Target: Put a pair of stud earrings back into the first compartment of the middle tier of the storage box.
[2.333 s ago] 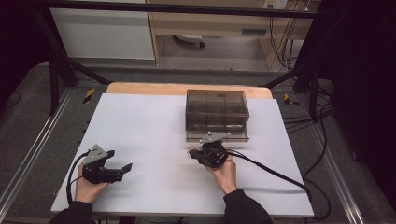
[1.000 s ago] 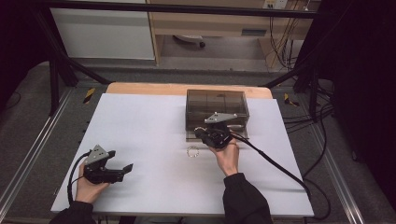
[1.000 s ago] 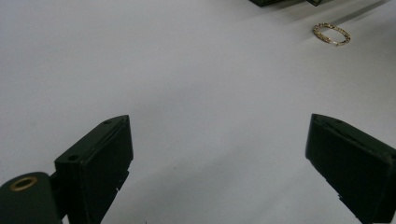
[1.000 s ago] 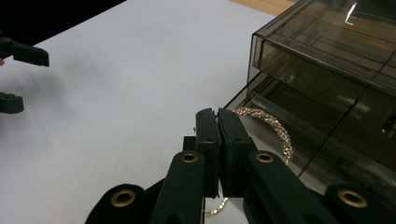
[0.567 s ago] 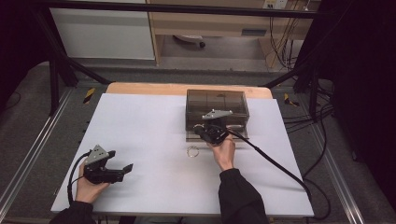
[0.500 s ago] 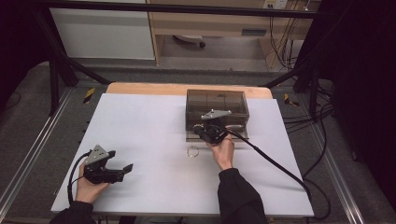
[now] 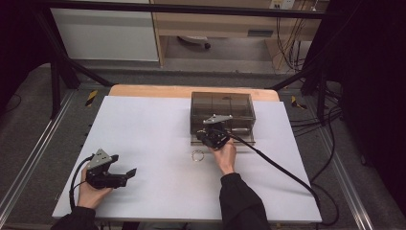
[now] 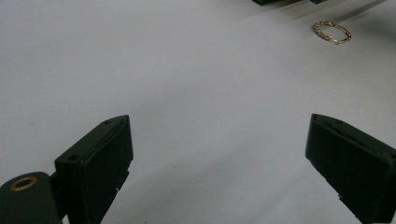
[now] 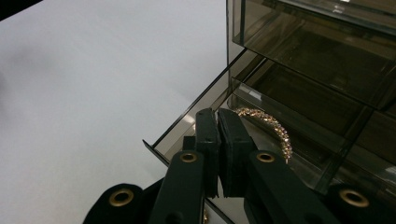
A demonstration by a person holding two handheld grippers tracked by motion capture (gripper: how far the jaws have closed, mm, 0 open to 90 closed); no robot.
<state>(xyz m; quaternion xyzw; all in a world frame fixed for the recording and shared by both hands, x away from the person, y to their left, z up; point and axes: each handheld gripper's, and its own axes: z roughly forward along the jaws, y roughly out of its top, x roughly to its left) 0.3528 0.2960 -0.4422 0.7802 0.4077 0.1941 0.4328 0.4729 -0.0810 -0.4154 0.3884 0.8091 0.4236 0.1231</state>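
I'm holding the right claw [image 9: 218, 140] clamped on a thin, light, slippery bangle [image 9: 268, 126] over the drawer [image 9: 196, 112], left claw [image 8: 219, 172] gaping idle.

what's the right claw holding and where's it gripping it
The right claw is shut on the gold bracelet at its near end, over the open drawer. The left claw is open, holding nothing.

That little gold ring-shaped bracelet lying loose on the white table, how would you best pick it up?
Judging by its pose, from above: the bracelet lies flat on the table, so one jaw goes inside the loop, one outside, pinching the thin band. The open left tool faces it.
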